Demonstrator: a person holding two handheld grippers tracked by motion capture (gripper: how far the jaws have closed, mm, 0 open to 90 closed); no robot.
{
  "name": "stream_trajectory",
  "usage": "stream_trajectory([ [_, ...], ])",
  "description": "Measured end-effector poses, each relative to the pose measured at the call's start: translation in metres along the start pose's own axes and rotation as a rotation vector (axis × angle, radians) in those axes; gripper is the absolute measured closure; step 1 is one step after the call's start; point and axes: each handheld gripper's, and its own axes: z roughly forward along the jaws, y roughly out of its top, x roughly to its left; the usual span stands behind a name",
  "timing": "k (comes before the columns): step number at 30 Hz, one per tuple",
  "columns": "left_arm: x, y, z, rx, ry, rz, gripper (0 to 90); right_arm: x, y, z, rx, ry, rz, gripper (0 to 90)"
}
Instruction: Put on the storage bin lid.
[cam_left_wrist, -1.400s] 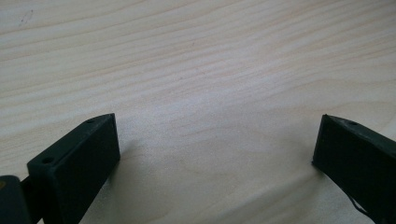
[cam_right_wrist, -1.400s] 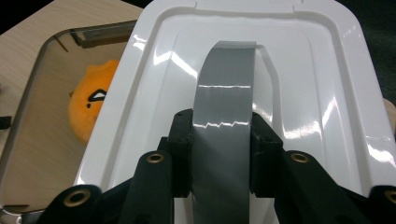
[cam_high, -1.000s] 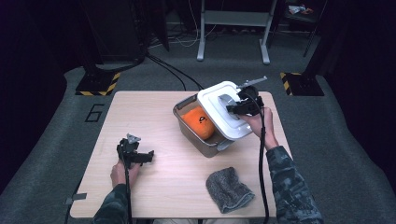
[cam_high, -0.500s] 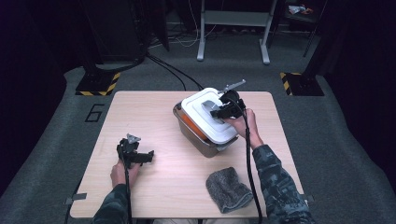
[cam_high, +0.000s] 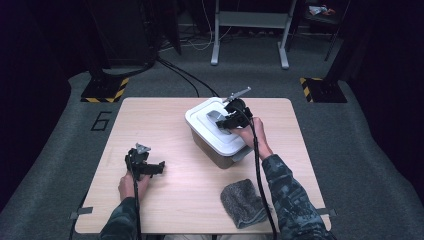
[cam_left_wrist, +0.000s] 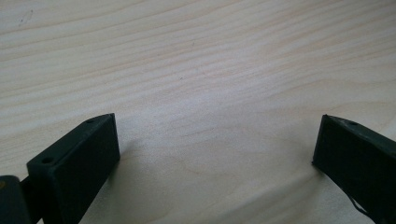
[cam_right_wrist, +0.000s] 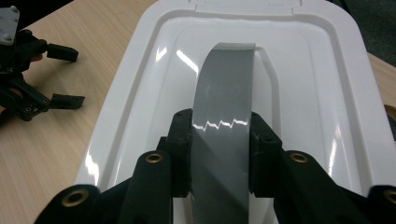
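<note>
A white lid (cam_high: 207, 126) lies on top of a grey bin (cam_high: 214, 151) at the table's middle right. My right gripper (cam_high: 227, 119) is shut on the lid's grey handle strap (cam_right_wrist: 224, 107), one jaw on each side of it (cam_right_wrist: 219, 156). The white lid (cam_right_wrist: 299, 84) spreads out beneath the strap. What is inside the bin is hidden. My left gripper (cam_high: 157, 167) rests low over the wooden table (cam_high: 165, 120) at the front left, open with only bare wood (cam_left_wrist: 187, 70) between its jaws (cam_left_wrist: 215, 149). It also appears in the right gripper view (cam_right_wrist: 77, 77), off to the left.
A crumpled grey cloth (cam_high: 242, 202) lies near the front edge, right of centre, under the right forearm. Cables trail from both grippers toward the person. Dark floor and stands surround the table.
My right gripper carried the lid left and down onto the bin, covering the orange object that showed inside a second ago. The left gripper stayed put.
</note>
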Motion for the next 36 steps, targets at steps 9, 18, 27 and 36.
stream_trajectory([
  [9,0.000,0.000,0.000,0.002,-0.002,-0.003,0.1,0.001,-0.004,0.007,0.013,-0.003,-0.001,66.8],
  [18,0.000,0.000,0.000,0.009,-0.006,-0.001,0.1,0.002,-0.006,0.007,-0.011,-0.022,-0.001,59.3],
  [27,0.000,0.000,0.000,0.001,-0.002,-0.001,0.1,0.002,-0.008,-0.025,-0.099,-0.075,0.019,25.7],
  [36,-0.001,0.000,0.001,-0.008,-0.001,-0.012,0.1,-0.009,-0.024,-0.060,-0.135,-0.118,0.034,14.3],
])
